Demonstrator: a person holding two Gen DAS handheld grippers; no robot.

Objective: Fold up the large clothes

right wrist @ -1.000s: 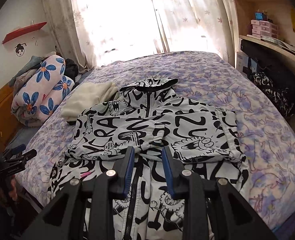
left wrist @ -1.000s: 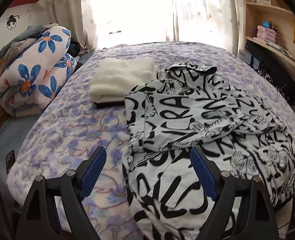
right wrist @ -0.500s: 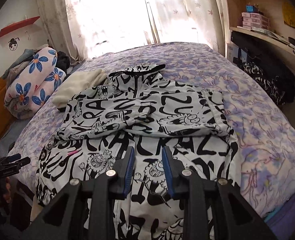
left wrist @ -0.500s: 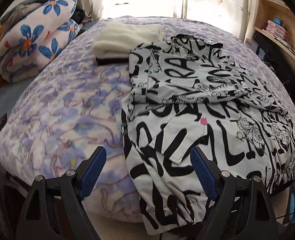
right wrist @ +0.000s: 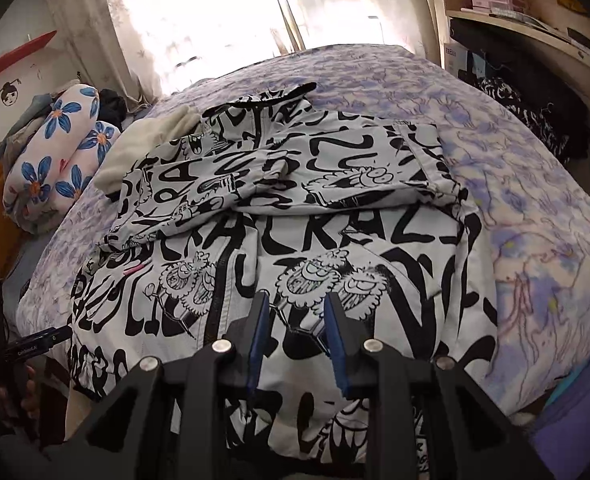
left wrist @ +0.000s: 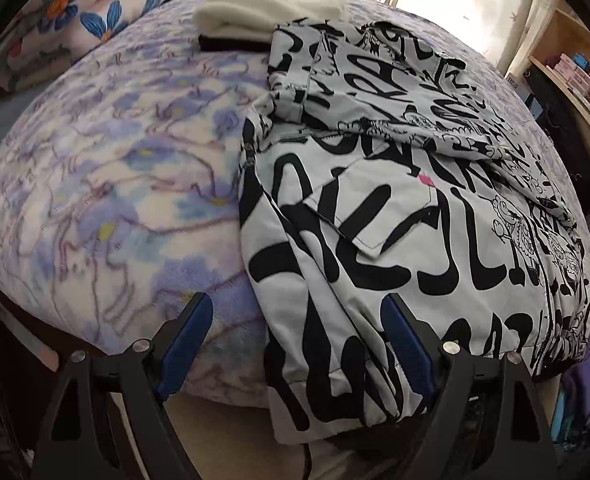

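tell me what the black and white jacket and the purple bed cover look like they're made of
Jacket: probably a smooth woven fabric, cotton or synthetic, matte; crisp stitched pocket flap and flat seams, no pile.
Bed cover: looks like soft fleece or plush; its surface is fuzzy and the purple-blue print has blurred edges. Exact fibres cannot be told.

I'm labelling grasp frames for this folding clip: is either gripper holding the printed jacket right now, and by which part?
Nothing is held. Left gripper is open above the jacket's hem; right gripper is partly open, empty.

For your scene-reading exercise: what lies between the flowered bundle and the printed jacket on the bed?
A folded cream garment lies between the flowered bundle and the jacket, touching the jacket's edge; clearest in the left wrist view.
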